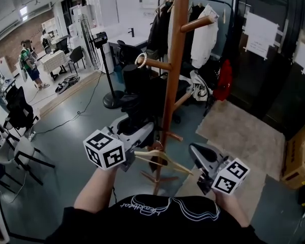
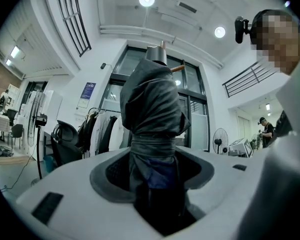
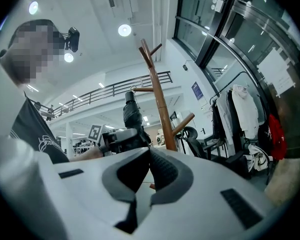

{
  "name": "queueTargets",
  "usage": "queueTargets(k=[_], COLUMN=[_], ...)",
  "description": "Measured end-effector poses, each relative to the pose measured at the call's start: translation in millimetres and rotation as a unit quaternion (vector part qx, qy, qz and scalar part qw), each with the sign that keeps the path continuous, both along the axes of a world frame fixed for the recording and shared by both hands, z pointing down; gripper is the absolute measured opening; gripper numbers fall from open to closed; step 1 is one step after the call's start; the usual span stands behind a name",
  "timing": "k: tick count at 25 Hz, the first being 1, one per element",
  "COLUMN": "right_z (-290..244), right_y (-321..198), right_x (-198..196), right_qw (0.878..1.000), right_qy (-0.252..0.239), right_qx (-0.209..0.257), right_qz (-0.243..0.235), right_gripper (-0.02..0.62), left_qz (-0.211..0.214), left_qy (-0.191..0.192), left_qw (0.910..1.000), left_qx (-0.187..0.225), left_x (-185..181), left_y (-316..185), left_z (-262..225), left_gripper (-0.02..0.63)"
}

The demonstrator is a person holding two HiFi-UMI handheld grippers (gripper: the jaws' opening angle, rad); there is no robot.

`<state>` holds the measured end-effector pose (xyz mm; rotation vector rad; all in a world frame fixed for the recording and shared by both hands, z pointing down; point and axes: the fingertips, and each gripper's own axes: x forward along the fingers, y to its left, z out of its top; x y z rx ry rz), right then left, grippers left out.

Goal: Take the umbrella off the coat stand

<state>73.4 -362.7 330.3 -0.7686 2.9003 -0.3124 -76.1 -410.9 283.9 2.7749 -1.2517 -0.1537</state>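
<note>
A dark folded umbrella (image 1: 136,93) stands upright just left of the wooden coat stand (image 1: 173,60). Its pale wrist loop (image 1: 141,60) is at the tip of a left-hand peg (image 1: 157,63); whether it still hangs round the peg I cannot tell. My left gripper (image 1: 140,131) is shut on the umbrella's lower part, and in the left gripper view the wrapped cloth (image 2: 152,109) fills the jaws of that gripper (image 2: 155,171). My right gripper (image 1: 194,150) is low, to the right of the stand, shut with nothing in it (image 3: 149,150). The right gripper view also shows the umbrella (image 3: 132,111) and the stand (image 3: 157,94).
A wooden hanger (image 1: 162,159) hangs low on the stand between my grippers. Behind are a clothes rail with garments (image 1: 203,29) and a dark office chair (image 1: 129,55). A rug (image 1: 244,136) and a cardboard box (image 1: 300,154) lie right. Chairs (image 1: 20,116) and a person (image 1: 28,60) are far left.
</note>
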Motion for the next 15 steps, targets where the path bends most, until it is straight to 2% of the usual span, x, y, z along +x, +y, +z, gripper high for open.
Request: queueTargets(k=[7,15], right_z=[-12,2], right_y=[30,77], right_x=[-29,-63], right_qw=[1.000,1.000], right_qy=[-0.004,-0.010], right_qx=[0.025,0.003], right_qz=[-0.015,-0.029], right_gripper=[0.000,0.000], left_qz=[-0.008,0.011], left_qy=[0.007,0.029], left_qw=[0.9999,0.9986], left_qx=[-0.001,-0.043], left_x=[-29,-39], left_y=[37,117], left_z=[-1,33], left_gripper=[0.230,0.230])
